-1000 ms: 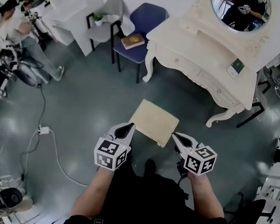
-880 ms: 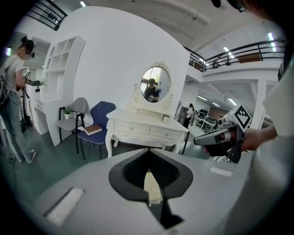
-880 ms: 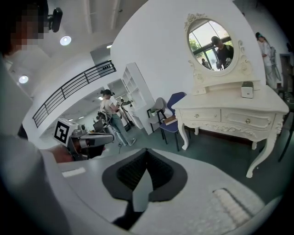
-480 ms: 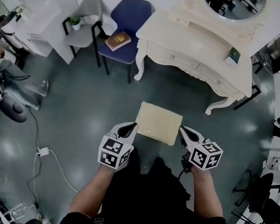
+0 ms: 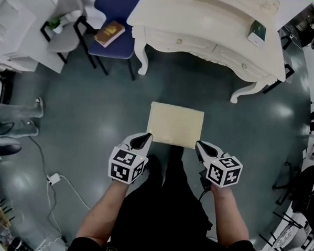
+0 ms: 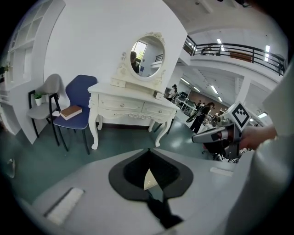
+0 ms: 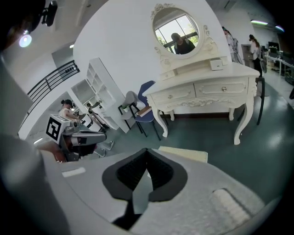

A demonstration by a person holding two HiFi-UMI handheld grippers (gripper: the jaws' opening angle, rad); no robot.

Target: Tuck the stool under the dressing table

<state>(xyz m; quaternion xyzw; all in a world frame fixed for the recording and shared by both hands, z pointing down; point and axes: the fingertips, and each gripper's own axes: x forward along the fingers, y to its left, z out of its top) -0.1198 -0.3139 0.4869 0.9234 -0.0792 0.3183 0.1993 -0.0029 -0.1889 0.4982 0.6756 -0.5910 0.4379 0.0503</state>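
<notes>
The stool, a cream square seat, stands on the dark floor in front of the white dressing table, with a strip of floor between them. My left gripper is at the seat's near left corner and my right gripper at its near right corner. Both are shut, with nothing between the jaws. In the left gripper view the left gripper faces the dressing table and its round mirror. In the right gripper view the stool shows just past the right gripper.
A blue chair with a book and a grey chair stand left of the table. A white cable with an adapter lies on the floor. A person's legs are at the left edge. Black chair bases are at the right.
The stool has turned square to the dressing table's front and stands nearer to it. Both grippers stayed at its near corners. The table has slid towards the top of the head view.
</notes>
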